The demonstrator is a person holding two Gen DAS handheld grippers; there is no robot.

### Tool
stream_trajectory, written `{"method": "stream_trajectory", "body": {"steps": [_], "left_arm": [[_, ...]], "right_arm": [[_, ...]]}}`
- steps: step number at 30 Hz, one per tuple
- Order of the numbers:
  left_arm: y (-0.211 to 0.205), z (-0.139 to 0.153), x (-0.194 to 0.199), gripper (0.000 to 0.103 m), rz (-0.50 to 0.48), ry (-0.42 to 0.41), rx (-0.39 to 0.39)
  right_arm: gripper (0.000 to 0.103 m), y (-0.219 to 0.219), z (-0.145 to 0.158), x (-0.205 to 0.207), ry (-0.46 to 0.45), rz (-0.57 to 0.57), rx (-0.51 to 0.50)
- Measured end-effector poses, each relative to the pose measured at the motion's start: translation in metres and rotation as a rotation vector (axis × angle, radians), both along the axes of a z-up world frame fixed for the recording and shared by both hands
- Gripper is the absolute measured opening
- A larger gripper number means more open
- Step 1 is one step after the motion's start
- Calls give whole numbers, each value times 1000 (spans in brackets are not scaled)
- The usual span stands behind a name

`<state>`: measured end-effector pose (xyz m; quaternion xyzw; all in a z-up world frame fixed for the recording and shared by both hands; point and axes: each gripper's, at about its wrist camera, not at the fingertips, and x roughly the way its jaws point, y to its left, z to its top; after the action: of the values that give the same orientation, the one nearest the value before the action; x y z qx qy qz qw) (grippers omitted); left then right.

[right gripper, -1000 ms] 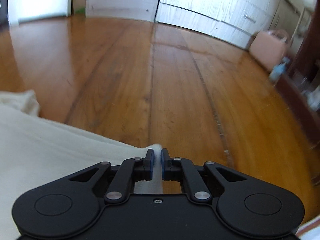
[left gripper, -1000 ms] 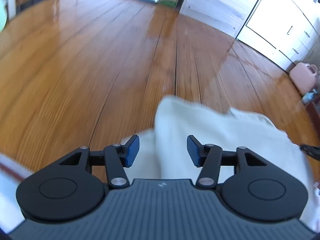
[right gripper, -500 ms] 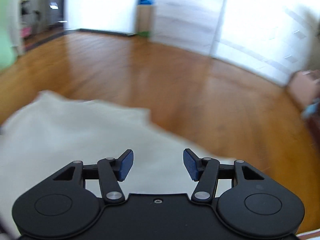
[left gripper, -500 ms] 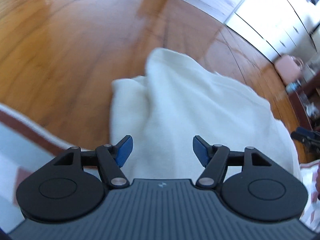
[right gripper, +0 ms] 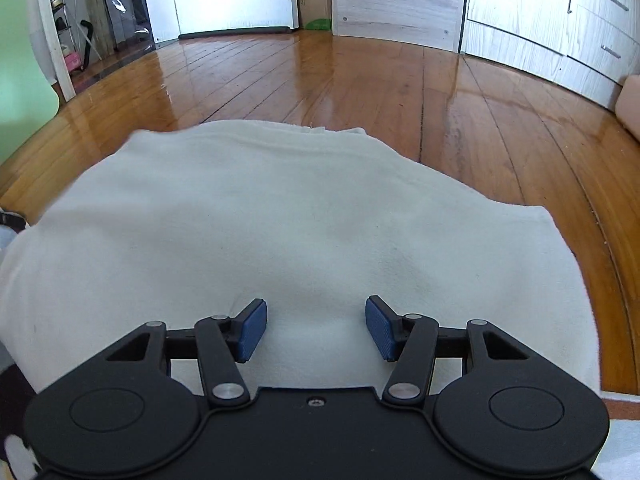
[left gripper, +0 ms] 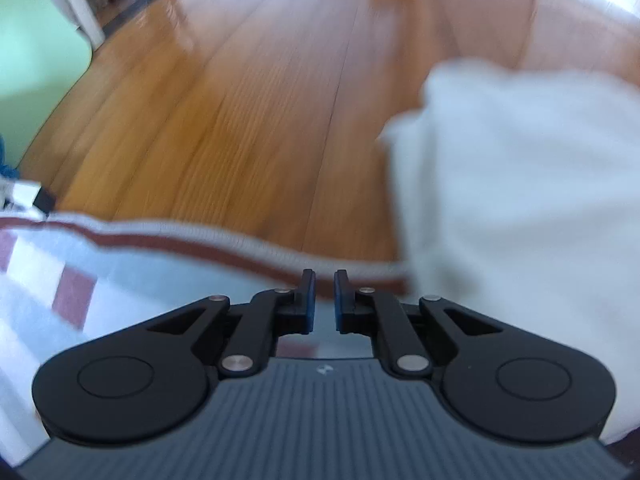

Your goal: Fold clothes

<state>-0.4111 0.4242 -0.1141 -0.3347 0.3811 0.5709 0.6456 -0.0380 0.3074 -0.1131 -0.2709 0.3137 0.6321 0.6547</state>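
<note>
A cream garment (right gripper: 300,208) lies folded on the wooden floor (right gripper: 360,80), its near edge running under my right gripper. My right gripper (right gripper: 316,328) hovers just above it, open, with nothing between its blue pads (right gripper: 252,330). In the blurred left wrist view the same cream garment (left gripper: 520,200) fills the right side. My left gripper (left gripper: 322,296) is off to the garment's left, over the edge of a checked rug (left gripper: 120,280). Its fingers are drawn together with a thin gap and hold nothing.
The rug has a red-brown border stripe (left gripper: 180,242) and lies under the garment's near side. A pale green chair (right gripper: 20,80) stands at the left. White cabinets (right gripper: 560,20) and a cardboard box (right gripper: 314,0) line the far wall. A pink bag (right gripper: 630,100) sits at the right.
My right gripper let go of the garment's edge, opened and pulled back over the cloth. My left gripper swung left off the garment and closed empty.
</note>
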Motion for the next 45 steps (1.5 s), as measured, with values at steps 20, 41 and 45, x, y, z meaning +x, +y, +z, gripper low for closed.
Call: {"method": "stream_trajectory", "body": {"steps": [20,41,45], "left_arm": [[-84,49,-26,9,-96,-289,14],[-78,16,-1,9,-216,-125,-139],[-78,23,-1,10,-197,-103,-143]], "right_arm": [[61,-35,-4,-41,84,-45,-8],[49,-133,-17,49,-143,-434,-19],[35,-126,-3,39,-248,-451,16]]}}
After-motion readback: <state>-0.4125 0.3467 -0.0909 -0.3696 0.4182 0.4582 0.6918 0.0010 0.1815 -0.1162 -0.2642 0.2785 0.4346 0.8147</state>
